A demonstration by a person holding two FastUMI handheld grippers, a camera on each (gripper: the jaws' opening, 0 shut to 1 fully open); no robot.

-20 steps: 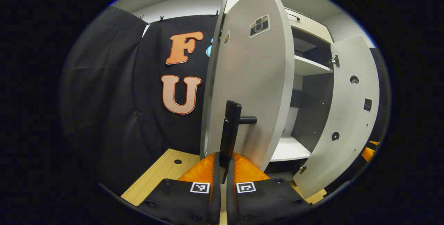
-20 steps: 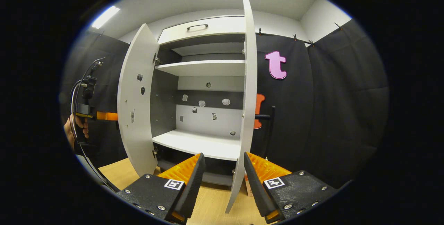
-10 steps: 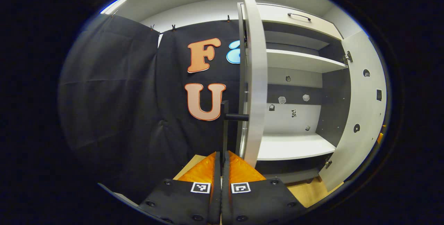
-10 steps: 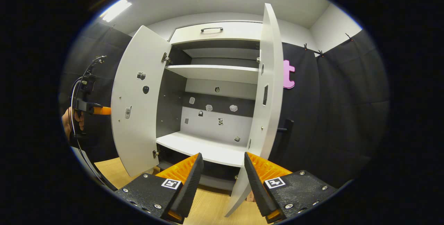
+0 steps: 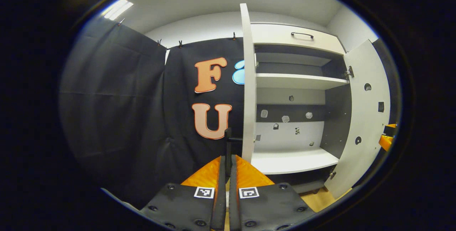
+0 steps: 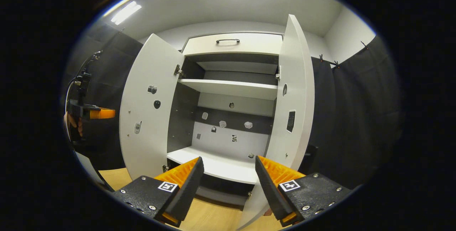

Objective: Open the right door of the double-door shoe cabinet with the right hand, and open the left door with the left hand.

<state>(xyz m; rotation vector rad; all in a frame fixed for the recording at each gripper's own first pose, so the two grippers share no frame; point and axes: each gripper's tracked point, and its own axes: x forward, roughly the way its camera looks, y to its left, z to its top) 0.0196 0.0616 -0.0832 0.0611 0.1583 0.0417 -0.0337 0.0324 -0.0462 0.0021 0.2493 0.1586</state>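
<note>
Both doors swung wide, left door point(image 5: 248, 81) and right door point(image 6: 295, 95) (task looks nearly done). Left gripper point(image 5: 228, 161) pinched narrow on the door handle point(image 5: 228, 142); right gripper point(image 6: 226, 168) spread wide, holding nothing. Only letting go left.

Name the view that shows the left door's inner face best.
The right gripper view: the left door shows its broad inner face with small stickers. The left gripper view catches it edge-on, a thin strip.

Shelf point(image 6: 231, 88) between two doors.
</note>
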